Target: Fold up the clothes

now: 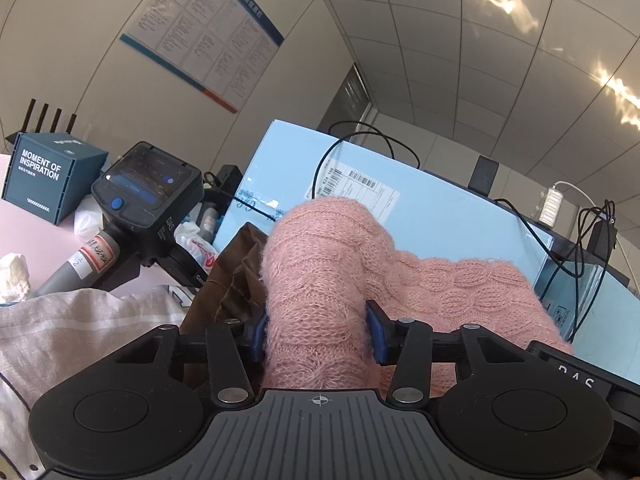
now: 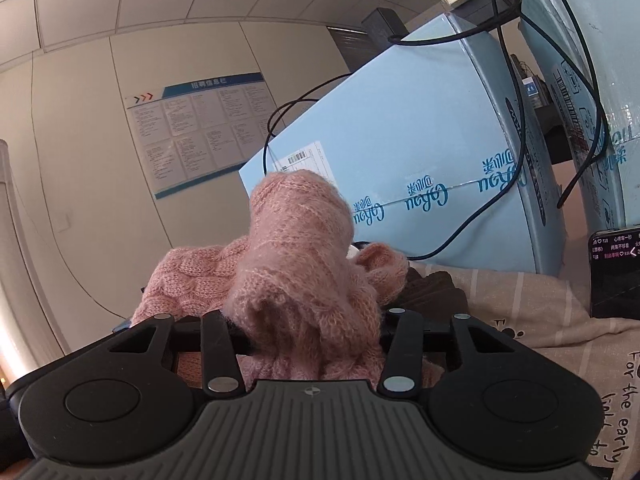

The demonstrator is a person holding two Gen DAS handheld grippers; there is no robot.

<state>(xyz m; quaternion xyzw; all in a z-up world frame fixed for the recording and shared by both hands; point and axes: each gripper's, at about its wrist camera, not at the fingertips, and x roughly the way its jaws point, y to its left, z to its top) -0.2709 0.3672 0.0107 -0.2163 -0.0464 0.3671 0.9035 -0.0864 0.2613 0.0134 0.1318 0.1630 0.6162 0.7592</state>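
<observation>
A fuzzy pink cable-knit sweater (image 1: 320, 256) is held up by both grippers. My left gripper (image 1: 316, 332) is shut on a bunched fold of it, which stands up between the blue pads (image 1: 376, 332). The knit stretches away to the right toward the other gripper's body. My right gripper (image 2: 312, 332) is shut on another bunched part of the pink sweater (image 2: 296, 248); its fingertips are buried in the knit. A brown garment (image 1: 236, 276) lies behind the sweater and also shows in the right wrist view (image 2: 432, 288).
A beige striped cloth with printed text (image 2: 560, 320) lies underneath. Light blue cartons (image 2: 420, 152) with black cables stand close behind. A phone (image 2: 616, 272) stands at the right. A spare gripper handle (image 1: 140, 216), a dark blue box (image 1: 44, 180) and tissues lie on the pink table at the left.
</observation>
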